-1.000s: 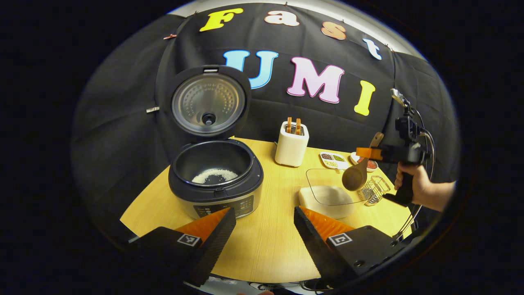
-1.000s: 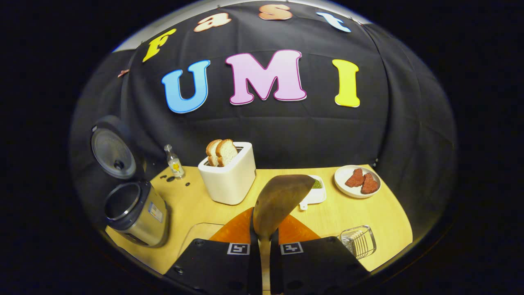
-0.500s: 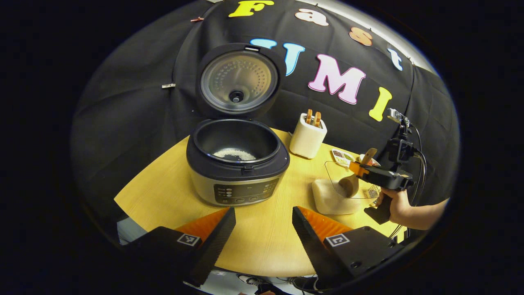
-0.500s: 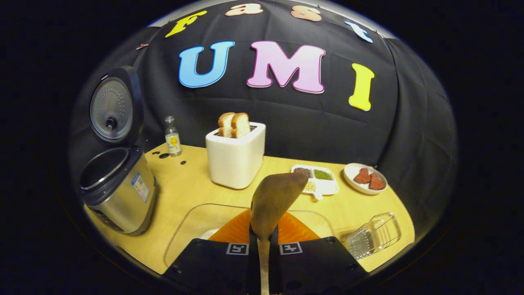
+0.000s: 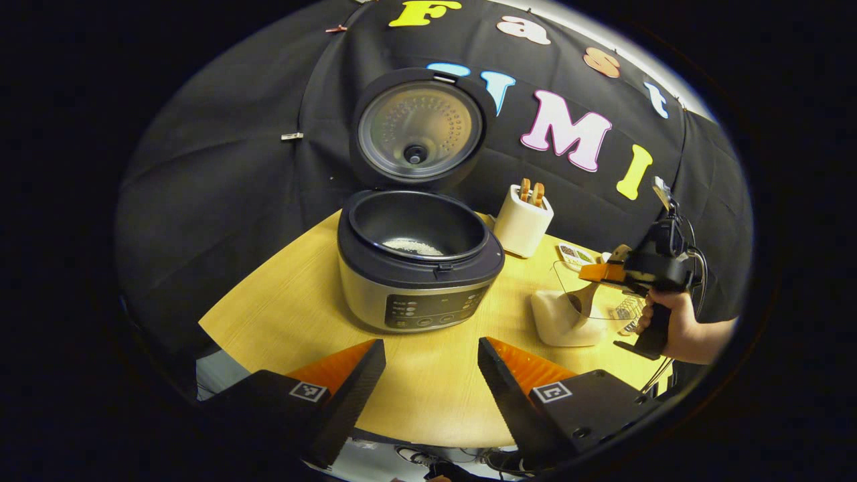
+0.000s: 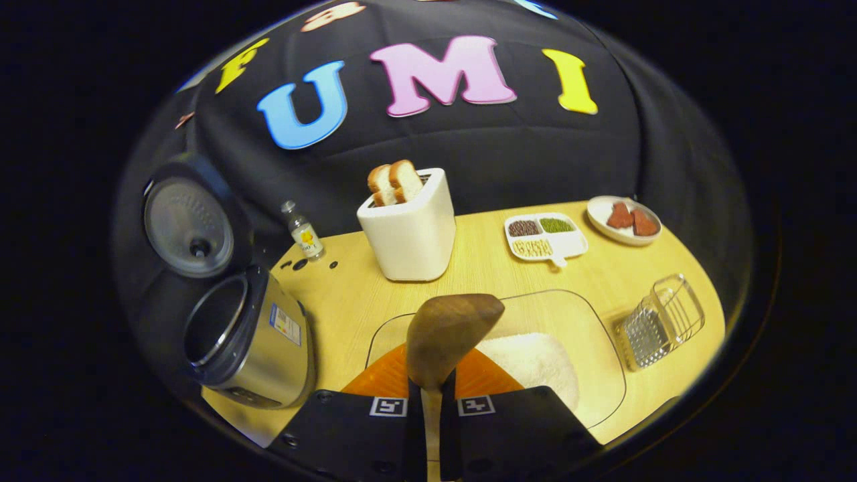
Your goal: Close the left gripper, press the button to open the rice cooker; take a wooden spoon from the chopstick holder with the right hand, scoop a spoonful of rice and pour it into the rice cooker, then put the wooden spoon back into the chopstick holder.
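Right gripper view puts the right gripper (image 6: pixel 432 402) nearest, its two fingers pressed narrow on the handle of the wooden spoon (image 6: pixel 447 331), whose bowl now hangs over the clear rice container (image 6: pixel 606 361) with the white rice (image 6: pixel 535 358) just past it. Half a second ago that bowl stood higher, above the container's near rim; a second ago the rice was out of sight altogether. So the spoon has come down toward the rice, and I judge the scoop is about to begin.

Beyond the container, the wire chopstick holder (image 6: pixel 659 321) lies tipped on the table to the right, well apart from the spoon. Farther back stand the toaster (image 6: pixel 410 227), the sectioned dish (image 6: pixel 546 235) and the plate (image 6: pixel 624 219).

Left gripper view shows the left gripper (image 5: pixel 432 375) with its fingers spread wide, holding nothing, low over the table's near edge. Past it sits the rice cooker (image 5: pixel 418 268), lid up, some rice already in the pot. It has shifted rightward in this view, so the left hand has drifted. The button step is done.
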Tool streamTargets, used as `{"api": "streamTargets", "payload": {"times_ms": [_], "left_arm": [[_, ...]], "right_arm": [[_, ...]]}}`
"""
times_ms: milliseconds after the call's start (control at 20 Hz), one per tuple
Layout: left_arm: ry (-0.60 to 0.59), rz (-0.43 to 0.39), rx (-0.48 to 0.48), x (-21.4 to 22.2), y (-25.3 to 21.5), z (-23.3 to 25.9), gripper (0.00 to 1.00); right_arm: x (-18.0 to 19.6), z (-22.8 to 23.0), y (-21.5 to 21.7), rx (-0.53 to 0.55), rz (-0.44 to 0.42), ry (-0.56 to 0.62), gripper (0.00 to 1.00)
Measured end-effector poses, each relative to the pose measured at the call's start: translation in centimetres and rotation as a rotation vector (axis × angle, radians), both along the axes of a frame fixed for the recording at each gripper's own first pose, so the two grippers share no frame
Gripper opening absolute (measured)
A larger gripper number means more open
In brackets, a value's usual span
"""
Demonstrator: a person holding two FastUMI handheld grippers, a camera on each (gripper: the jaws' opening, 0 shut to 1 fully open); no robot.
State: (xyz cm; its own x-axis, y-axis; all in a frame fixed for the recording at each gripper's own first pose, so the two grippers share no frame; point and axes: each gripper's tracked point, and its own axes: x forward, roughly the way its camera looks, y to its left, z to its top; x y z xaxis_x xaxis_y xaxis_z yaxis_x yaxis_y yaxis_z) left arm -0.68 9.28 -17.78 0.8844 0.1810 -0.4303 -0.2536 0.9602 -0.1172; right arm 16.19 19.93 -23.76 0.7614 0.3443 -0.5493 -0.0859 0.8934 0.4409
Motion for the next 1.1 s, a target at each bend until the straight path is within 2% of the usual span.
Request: {"api": "streamTargets", "payload": {"times_ms": [150,350,500,750,1100], "left_arm": [[-0.005,0.015,-0.021,-0.2,0.1,0.1,0.96],[-0.021,0.019,-0.018,-0.1,0.1,1.0,0.96],[-0.036,0.017,-0.008,0.1,0.2,1.7,0.96],[-0.063,0.023,0.011,0.4,0.7,3.2,0.96],[-0.069,0.019,0.017,0.3,1.1,3.7,0.96]], "right_arm": [[0.2,1.0,-0.5,0.134,-0.051,0.06,0.12],[-0.6,0.8,-1.3,0.213,-0.085,0.121,0.12],[-0.6,0.5,-2.7,0.313,-0.163,0.186,0.12],[0.1,1.3,-7.0,0.397,-0.287,0.21,0.12],[0.6,3.0,-11.4,0.524,-0.403,0.223,0.12]]}}
